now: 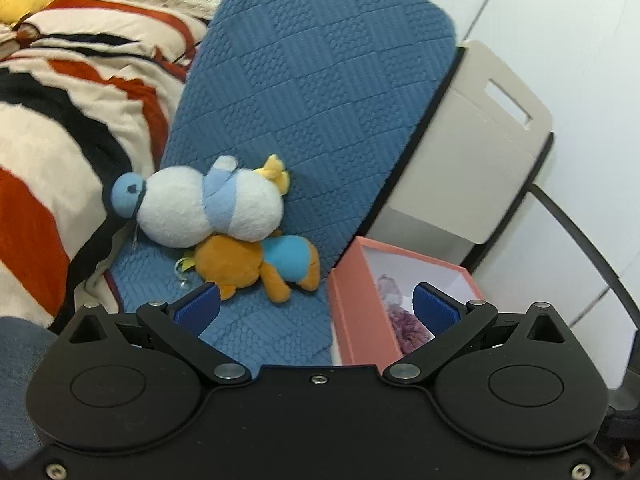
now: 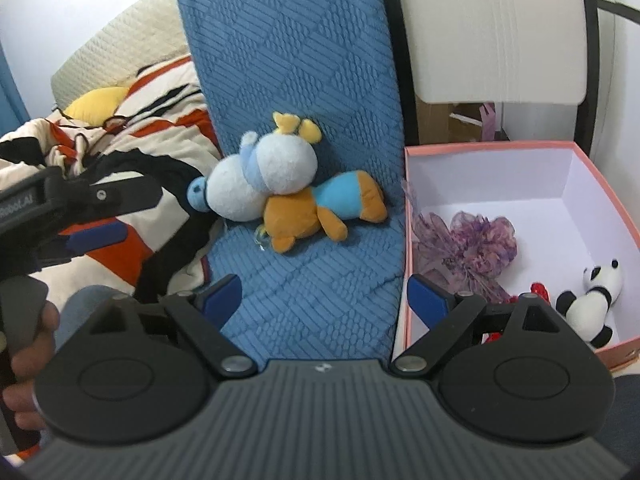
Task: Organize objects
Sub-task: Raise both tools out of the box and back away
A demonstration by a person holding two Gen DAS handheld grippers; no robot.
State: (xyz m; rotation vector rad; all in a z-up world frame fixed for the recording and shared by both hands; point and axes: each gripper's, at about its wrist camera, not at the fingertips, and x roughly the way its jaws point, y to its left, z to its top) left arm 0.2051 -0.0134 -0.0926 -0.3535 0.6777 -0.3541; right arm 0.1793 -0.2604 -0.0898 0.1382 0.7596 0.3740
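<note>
Soft and stacked, the white toy [image 2: 260, 178] lies on the orange toy [image 2: 316, 212] on the blue cushion [image 2: 304, 80] beside the pink box [image 2: 516, 146], so with each hand-held gripper, left [image 1: 316, 308] and right [image 2: 324, 296], spread wide and empty, you may snag both.

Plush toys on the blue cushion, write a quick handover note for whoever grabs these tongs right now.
Left tongs: open, empty.
Right tongs: open, empty.
White and blue plush lies partly on top of the orange plush, both on the blue cushion, left of the pink box.
Done: panda plush and purple mesh bundle are in the box; something small and red beside them, unclear.
Left: move both cushion plushes into the box.
</note>
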